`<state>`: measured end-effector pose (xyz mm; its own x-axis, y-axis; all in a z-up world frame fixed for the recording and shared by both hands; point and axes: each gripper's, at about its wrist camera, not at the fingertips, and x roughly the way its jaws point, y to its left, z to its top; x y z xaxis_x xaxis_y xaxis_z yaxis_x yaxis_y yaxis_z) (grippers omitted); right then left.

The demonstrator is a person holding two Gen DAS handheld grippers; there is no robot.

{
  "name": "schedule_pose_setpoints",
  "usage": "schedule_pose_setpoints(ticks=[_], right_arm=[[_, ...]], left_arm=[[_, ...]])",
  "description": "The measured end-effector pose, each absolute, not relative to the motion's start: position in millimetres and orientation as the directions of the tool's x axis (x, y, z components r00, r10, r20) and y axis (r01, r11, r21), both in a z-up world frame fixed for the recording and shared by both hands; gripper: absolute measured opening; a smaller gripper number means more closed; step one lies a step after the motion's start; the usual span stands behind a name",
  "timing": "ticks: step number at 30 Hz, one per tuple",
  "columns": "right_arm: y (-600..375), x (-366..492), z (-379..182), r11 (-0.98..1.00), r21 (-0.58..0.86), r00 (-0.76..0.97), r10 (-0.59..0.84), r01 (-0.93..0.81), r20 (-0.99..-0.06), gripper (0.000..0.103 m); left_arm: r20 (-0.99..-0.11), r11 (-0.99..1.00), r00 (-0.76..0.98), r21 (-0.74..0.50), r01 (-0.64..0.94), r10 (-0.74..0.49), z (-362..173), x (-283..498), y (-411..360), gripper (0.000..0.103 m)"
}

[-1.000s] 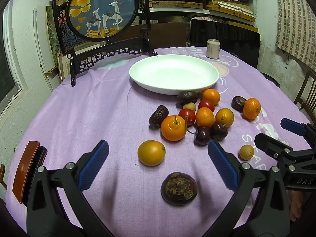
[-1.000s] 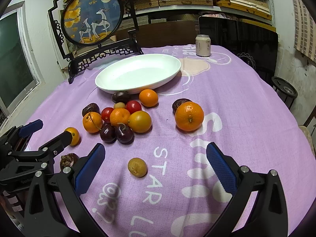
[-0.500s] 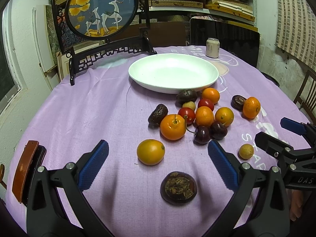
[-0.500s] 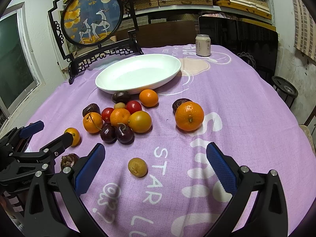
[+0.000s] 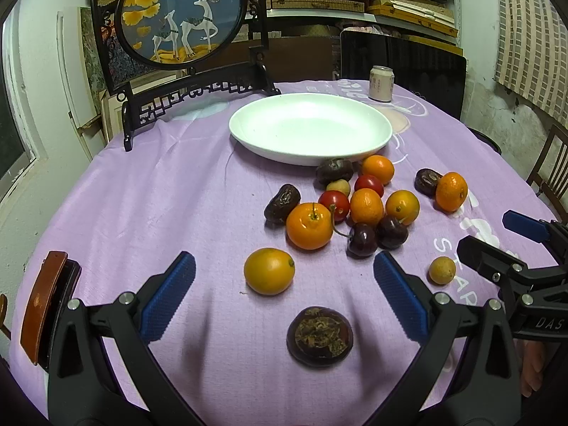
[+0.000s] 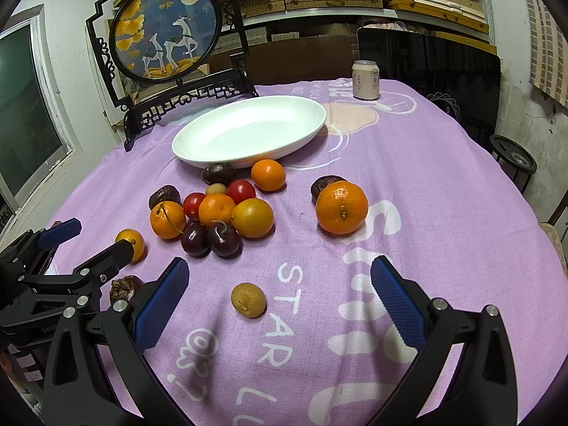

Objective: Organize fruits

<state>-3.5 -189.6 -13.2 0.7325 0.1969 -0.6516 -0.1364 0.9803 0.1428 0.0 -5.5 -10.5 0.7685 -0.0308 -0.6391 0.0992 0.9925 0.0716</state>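
A white oval plate (image 5: 248, 131) (image 6: 198, 149) lies bare at the back of the purple cloth. In front of it sits a cluster of oranges, red tomatoes, dark cherries and brown fruits (image 5: 365, 206) (image 6: 216, 209). My left gripper (image 5: 284, 291) is open; a yellow-orange fruit (image 5: 269, 270) lies just ahead between its blue pads and a flat dark brown fruit (image 5: 319, 335) lies nearer. My right gripper (image 6: 278, 298) is open, with a small yellow fruit (image 6: 248, 299) between its fingers on the cloth. A large orange (image 6: 341, 207) sits apart to the right.
A framed round deer picture on a black stand (image 5: 181, 14) rises behind the plate. A drink can (image 5: 381, 83) (image 6: 365, 80) stands at the back right. A brown-edged dark object (image 5: 46, 305) lies at the table's left edge. Shelves and a dark chair back are behind.
The left wrist view has crept slightly forward and left, so the fruits sit a little lower and rightward. The right gripper has hardly moved. Both stay open.
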Motion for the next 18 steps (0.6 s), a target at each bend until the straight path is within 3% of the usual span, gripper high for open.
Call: schedule_pose_setpoints(ticks=[11, 18], right_arm=[[-190, -4, -13, 0.98, 0.145, 0.732, 0.198, -0.136, -0.652, 0.102], [-203, -10, -23, 0.959, 0.221, 0.644, 0.283, -0.177, -0.71, 0.102]], left_arm=[[-0.657, 0.991, 0.752, 0.065, 0.115, -0.044, -8, 2, -4, 0.101], [-0.735, 0.968, 0.656, -0.005, 0.252, -0.175, -22, -13, -3, 0.101]])
